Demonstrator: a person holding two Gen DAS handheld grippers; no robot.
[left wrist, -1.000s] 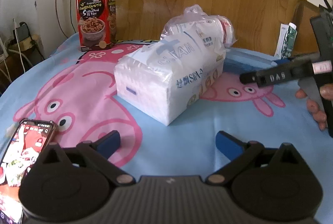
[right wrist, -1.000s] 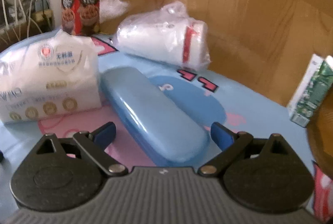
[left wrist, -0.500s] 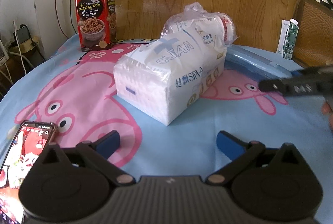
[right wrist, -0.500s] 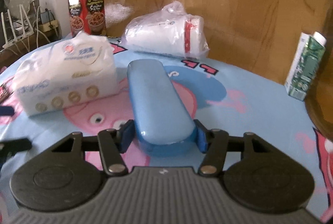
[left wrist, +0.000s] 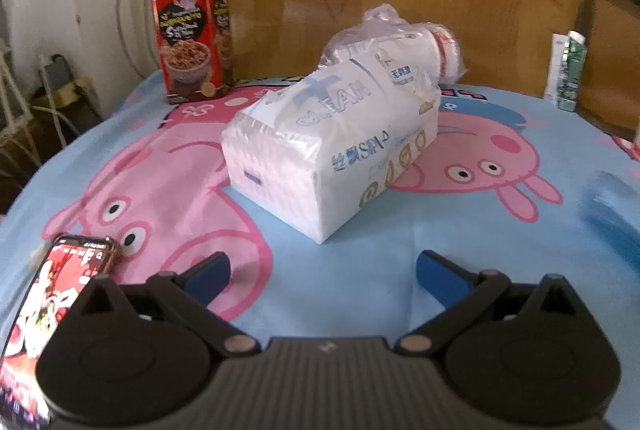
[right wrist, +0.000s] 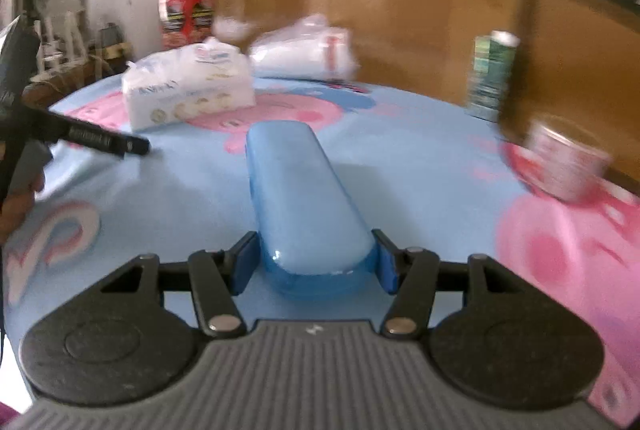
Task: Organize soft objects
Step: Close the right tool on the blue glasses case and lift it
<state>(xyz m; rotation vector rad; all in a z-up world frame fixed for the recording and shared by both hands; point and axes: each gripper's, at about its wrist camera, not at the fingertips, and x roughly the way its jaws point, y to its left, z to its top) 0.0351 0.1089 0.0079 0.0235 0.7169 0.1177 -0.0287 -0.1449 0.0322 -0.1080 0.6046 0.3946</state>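
Observation:
A white tissue pack lies mid-table, also in the right wrist view. A clear plastic bag of white goods lies just behind it, also in the right wrist view. My left gripper is open and empty, hovering in front of the tissue pack. My right gripper is shut on a blue glasses case and holds it above the cloth. The left gripper's finger shows at the left of the right wrist view.
A Peppa Pig cloth covers the table. A red snack box stands at the back left. A green carton stands at the back right. A phone lies at the near left. A cup stands at the right.
My right gripper closed on the blue glasses case, lifted it and pulled back from the tissue pack. The case and right gripper have left the left wrist view.

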